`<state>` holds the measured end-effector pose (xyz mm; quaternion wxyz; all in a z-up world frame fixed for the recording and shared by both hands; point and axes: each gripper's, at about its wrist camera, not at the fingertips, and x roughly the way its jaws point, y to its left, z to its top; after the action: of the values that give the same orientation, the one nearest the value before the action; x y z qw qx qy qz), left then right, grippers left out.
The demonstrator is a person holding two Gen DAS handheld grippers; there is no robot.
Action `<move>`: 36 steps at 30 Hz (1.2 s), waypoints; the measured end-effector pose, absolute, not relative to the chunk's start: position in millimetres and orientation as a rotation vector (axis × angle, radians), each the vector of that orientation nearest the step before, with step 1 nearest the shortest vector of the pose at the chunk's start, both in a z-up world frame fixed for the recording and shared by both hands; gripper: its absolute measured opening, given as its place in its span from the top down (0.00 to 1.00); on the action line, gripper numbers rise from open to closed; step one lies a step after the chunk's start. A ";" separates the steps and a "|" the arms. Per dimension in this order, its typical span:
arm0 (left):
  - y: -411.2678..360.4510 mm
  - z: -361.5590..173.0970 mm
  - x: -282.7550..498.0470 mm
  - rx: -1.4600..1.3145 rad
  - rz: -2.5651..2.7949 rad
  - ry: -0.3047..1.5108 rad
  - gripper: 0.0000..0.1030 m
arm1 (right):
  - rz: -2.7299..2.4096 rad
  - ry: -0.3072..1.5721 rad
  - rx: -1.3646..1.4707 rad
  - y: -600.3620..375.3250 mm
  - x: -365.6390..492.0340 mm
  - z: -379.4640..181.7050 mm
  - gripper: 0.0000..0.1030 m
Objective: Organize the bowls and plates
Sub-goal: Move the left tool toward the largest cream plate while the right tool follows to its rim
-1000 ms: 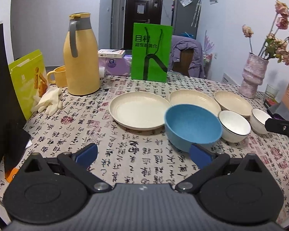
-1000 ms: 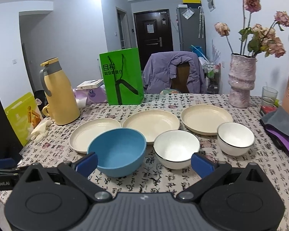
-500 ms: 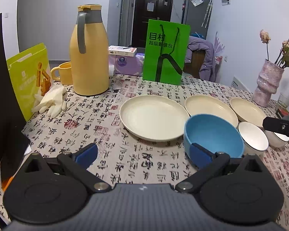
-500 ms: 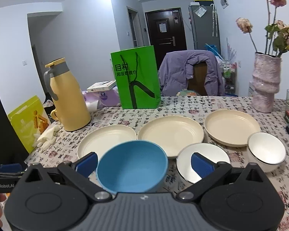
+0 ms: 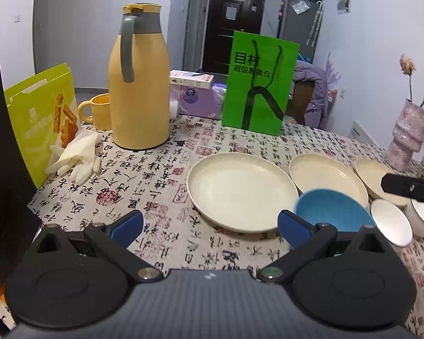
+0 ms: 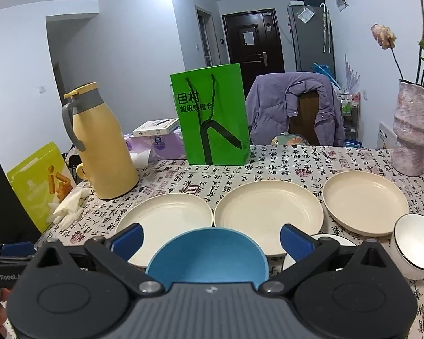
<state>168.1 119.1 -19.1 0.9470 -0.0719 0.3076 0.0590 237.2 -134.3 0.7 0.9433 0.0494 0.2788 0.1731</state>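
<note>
- Nothing is stacked yet, so by my reading your task has barely begun: three cream plates lie side by side in a row on the worktop [image 6: 282, 163], the left plate [image 6: 166, 214], the middle plate [image 6: 265, 212] and the right plate [image 6: 364, 200].
- In front of them stand the bowls: the blue bowl [image 6: 209, 254], a white bowl [image 6: 415, 245] at the right, and a second white bowl [image 5: 390, 223] between those two, mostly hidden behind your right claw's finger in the right view.
- Your right claw [image 6: 210, 238] is spread wide and grips nothing; the blue bowl sits between its fingers from this view, though I cannot tell whether either pad touches the rim.
- Your left claw [image 5: 209, 226] is also spread wide and empty, hovering over bare worktop just beside the left plate.
- What is left, I judge: gather the plates into one stack and nest the bowls.
- Writing: the green bag [image 6: 212, 115] carries large Chinese characters, "目村" over a smaller line I cannot read surely.
- The left claw's housing [image 6: 2, 276] in the right view reads "GenRobot.A", cut off.
- The cloth on the worktop is printed with calligraphy and red seals; the yellow-green snack pack [image 5: 42, 118] has print too faint to read.
</note>
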 end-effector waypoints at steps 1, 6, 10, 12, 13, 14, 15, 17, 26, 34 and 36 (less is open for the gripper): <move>120.1 -18.8 171.1 -0.152 0.120 0.624 0.00 | 0.351 0.572 0.101 -132.5 241.1 -0.6 0.00; 120.8 -17.1 184.0 -0.156 0.126 0.606 0.00 | 0.353 0.585 0.105 -125.4 260.4 -4.6 0.00; 123.0 -15.5 196.9 -0.168 0.136 0.598 0.00 | 0.342 0.592 0.105 -121.5 276.4 -5.7 0.00; 125.5 -14.9 204.1 -0.180 0.137 0.597 0.00 | 0.337 0.595 0.111 -119.1 285.9 -6.8 0.00; 127.1 -14.9 207.8 -0.187 0.138 0.596 0.00 | 0.336 0.597 0.113 -118.5 289.8 -6.9 0.00; 128.4 -15.2 211.5 -0.193 0.140 0.595 0.00 | 0.334 0.599 0.114 -117.0 294.3 -7.0 0.00; 129.3 -15.6 214.4 -0.199 0.142 0.595 0.00 | 0.333 0.602 0.116 -116.0 298.2 -6.8 0.00; 132.4 -16.4 221.5 -0.210 0.145 0.594 0.00 | 0.334 0.608 0.119 -113.2 307.6 -7.2 0.00; 145.6 -24.6 255.7 -0.245 0.192 0.623 0.00 | 0.343 0.647 0.123 -99.4 344.6 -14.4 0.00; 157.9 -35.9 276.8 -0.296 0.248 0.641 0.00 | 0.361 0.687 0.153 -94.9 370.4 -20.3 0.00; 160.3 -39.4 281.3 -0.310 0.264 0.643 0.00 | 0.355 0.689 0.139 -93.2 375.2 -20.7 0.00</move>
<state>281.3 160.3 -39.4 0.9285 -0.1514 0.3137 0.1287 375.2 -93.2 -20.7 0.9235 0.0678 0.3357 0.1728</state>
